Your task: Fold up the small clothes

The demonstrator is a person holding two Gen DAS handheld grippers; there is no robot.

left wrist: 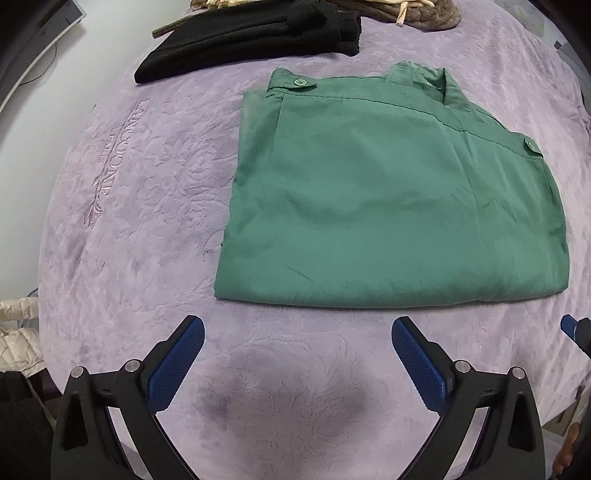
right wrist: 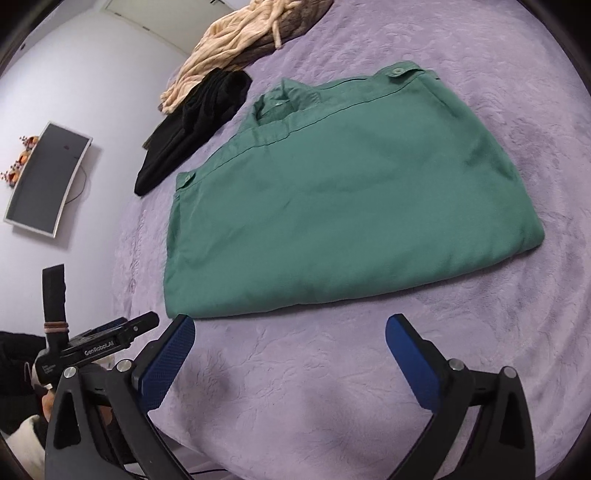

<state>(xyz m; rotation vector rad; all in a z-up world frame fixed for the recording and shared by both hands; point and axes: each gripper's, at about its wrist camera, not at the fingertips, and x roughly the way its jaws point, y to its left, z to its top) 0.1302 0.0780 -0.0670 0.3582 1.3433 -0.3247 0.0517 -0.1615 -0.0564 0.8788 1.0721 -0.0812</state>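
Observation:
A green shirt (left wrist: 388, 199) lies folded into a flat rectangle on the purple blanket (left wrist: 147, 221), collar at the far side, back facing up. It also shows in the right wrist view (right wrist: 332, 192). My left gripper (left wrist: 297, 332) is open and empty, hovering just short of the shirt's near folded edge. My right gripper (right wrist: 290, 330) is open and empty, also just short of the near edge, its left finger close to the shirt's near left corner. The left gripper's body (right wrist: 96, 343) shows at the left of the right wrist view.
A folded black garment (left wrist: 251, 33) lies beyond the shirt, with a beige and brown garment (right wrist: 236, 40) behind it. A monitor (right wrist: 48, 181) hangs on the white wall at the left. A white padded jacket (left wrist: 18, 332) lies off the bed's left edge.

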